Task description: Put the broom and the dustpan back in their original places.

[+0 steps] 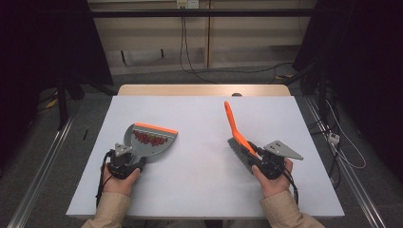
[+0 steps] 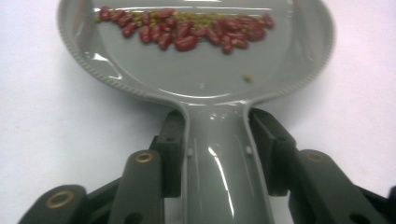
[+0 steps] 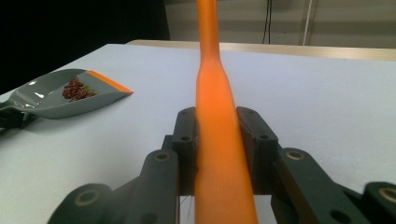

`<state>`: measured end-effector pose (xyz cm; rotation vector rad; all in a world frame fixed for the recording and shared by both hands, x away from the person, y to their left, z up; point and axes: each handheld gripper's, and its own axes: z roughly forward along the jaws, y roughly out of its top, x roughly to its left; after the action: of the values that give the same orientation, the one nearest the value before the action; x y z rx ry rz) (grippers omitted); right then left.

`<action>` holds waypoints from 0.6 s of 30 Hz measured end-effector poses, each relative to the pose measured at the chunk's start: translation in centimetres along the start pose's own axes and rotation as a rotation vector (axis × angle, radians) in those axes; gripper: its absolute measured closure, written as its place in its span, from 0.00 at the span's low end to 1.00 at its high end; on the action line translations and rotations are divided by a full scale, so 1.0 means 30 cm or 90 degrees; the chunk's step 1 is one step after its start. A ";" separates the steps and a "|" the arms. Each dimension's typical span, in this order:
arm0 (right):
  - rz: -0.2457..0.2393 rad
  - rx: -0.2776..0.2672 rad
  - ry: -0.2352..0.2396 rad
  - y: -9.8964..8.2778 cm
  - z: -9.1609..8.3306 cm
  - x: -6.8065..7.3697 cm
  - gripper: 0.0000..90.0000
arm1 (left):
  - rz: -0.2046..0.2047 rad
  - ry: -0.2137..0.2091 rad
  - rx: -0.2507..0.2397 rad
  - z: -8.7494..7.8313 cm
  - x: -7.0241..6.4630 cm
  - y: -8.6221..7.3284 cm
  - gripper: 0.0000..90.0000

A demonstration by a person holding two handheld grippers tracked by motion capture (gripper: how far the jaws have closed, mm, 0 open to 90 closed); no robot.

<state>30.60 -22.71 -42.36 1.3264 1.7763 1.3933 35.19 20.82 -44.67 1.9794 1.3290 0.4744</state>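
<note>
- Both forearms reach in from the near table edge; the left gripper and right gripper lie low over the white table.
- Left jaws flank the glossy grey plastic dustpan handle; whether the pads press, I cannot tell. Red beans lie in its pan.
- Right jaws clamp the smooth orange brush handle, which points away; grey bristles sit beside the gripper.

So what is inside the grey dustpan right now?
Inside the dustpan lies a band of red beans mixed with a few small greenish bits, near its orange-lipped front. The rest of the pan floor is bare; nothing covers it.
</note>
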 end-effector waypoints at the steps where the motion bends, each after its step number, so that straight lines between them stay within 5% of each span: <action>1: 0.001 0.000 0.000 -0.001 0.001 -0.001 0.79 | 0.004 -0.006 0.001 -0.002 -0.006 -0.002 0.65; 13: 0.020 0.002 0.005 -0.007 0.021 -0.011 0.79 | 0.016 -0.062 -0.010 -0.042 -0.044 -0.035 0.51; 18: 0.053 0.008 0.008 -0.023 0.055 -0.024 0.79 | 0.010 -0.048 -0.031 -0.071 -0.035 -0.034 0.30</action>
<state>32.00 -22.65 -43.68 1.4159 1.7586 1.4400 32.74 20.84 -43.86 1.9489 1.2456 0.4316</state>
